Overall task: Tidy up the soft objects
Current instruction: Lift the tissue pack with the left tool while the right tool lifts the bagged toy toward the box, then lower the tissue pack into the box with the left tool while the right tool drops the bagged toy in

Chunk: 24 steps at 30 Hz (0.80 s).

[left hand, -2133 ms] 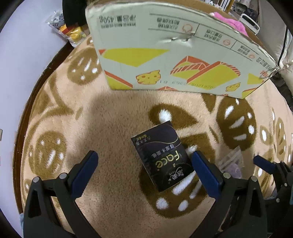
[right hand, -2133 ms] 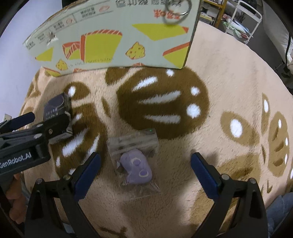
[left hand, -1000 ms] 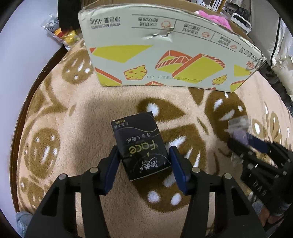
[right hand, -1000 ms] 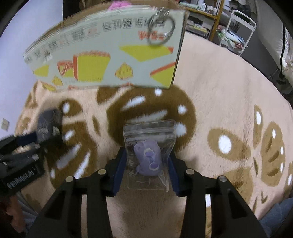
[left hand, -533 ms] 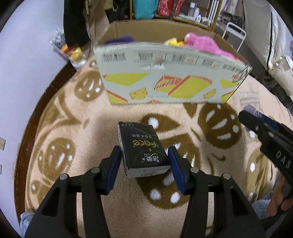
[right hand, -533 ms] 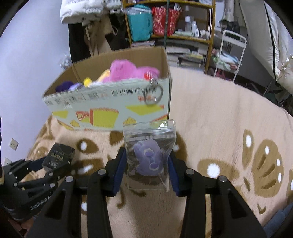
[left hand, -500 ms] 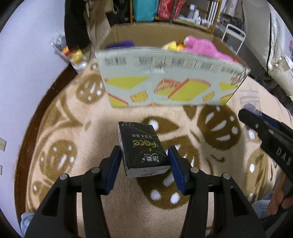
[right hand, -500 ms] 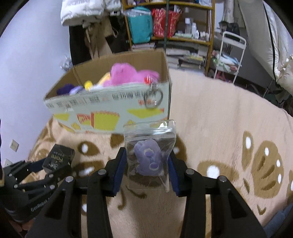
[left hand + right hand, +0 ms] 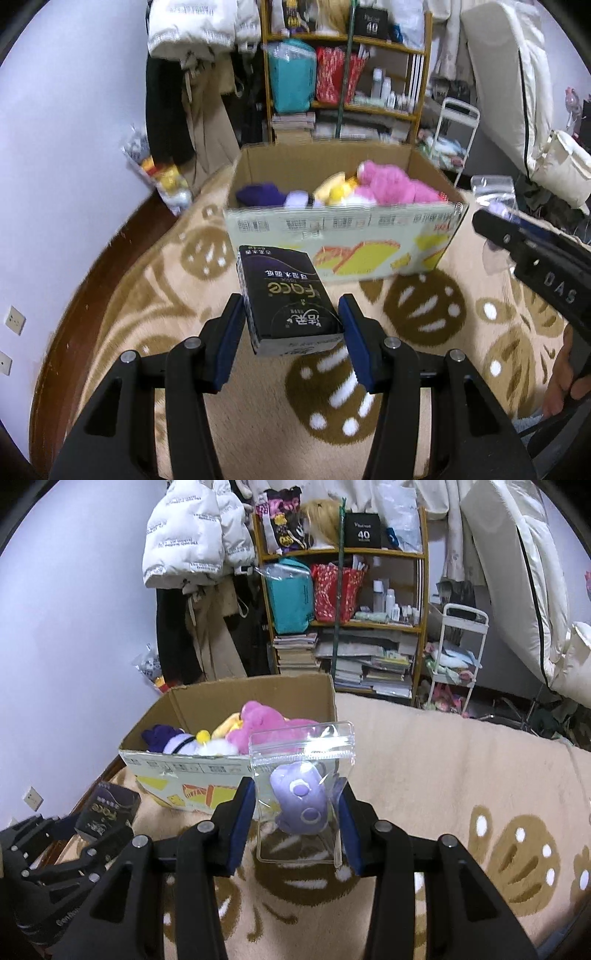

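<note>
My left gripper (image 9: 291,314) is shut on a black tissue pack (image 9: 286,295) and holds it above the rug, short of the open cardboard box (image 9: 340,236). My right gripper (image 9: 297,805) is shut on a clear zip bag with a purple soft toy (image 9: 301,794) and holds it up in front of the box (image 9: 192,779). The box holds a pink plush (image 9: 266,720), a purple plush (image 9: 162,736) and yellow and white toys. The right gripper shows at the right edge of the left wrist view (image 9: 532,251); the left gripper with its pack shows low left in the right wrist view (image 9: 107,812).
A beige rug with brown paw prints (image 9: 424,302) covers the floor. Behind the box stand a wooden shelf with bags and books (image 9: 343,609), hanging coats (image 9: 199,554) and a white trolley (image 9: 458,653). A bag of small toys (image 9: 162,177) lies by the wall.
Both grippers closed on their objects on the rug and lifted them. The views have tilted up, so the box's inside and the room behind now show.
</note>
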Available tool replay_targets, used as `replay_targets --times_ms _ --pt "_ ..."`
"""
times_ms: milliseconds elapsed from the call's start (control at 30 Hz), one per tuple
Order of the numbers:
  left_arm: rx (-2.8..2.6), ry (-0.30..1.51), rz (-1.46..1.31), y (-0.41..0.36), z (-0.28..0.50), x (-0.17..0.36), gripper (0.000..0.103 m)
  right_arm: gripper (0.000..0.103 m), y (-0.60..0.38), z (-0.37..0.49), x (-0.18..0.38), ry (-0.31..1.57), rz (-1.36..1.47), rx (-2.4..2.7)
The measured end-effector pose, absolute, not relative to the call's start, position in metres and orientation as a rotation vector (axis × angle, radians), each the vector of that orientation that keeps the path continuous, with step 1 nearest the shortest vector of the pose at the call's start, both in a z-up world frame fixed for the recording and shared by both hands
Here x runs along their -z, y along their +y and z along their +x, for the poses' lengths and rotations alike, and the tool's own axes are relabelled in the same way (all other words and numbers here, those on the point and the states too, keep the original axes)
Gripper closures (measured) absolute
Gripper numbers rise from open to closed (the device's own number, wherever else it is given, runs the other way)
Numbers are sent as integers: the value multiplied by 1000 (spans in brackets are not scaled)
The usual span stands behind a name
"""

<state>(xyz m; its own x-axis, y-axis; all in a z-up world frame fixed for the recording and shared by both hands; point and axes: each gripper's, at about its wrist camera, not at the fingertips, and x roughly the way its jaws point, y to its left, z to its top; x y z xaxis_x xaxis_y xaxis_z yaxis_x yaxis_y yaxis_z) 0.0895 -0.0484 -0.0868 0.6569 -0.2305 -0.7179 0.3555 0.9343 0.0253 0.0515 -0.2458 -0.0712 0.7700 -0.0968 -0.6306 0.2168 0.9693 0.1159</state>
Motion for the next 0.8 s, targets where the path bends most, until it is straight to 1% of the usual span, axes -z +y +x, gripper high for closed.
replay_targets --times_ms 100,267,800 --pt "337 697 161 -47 83 71 52 57 -243 49 66 641 173 167" --pt "343 598 156 -46 74 52 52 57 -241 46 58 597 165 158" --pt "389 406 176 -58 76 10 52 57 -244 54 29 476 151 148"
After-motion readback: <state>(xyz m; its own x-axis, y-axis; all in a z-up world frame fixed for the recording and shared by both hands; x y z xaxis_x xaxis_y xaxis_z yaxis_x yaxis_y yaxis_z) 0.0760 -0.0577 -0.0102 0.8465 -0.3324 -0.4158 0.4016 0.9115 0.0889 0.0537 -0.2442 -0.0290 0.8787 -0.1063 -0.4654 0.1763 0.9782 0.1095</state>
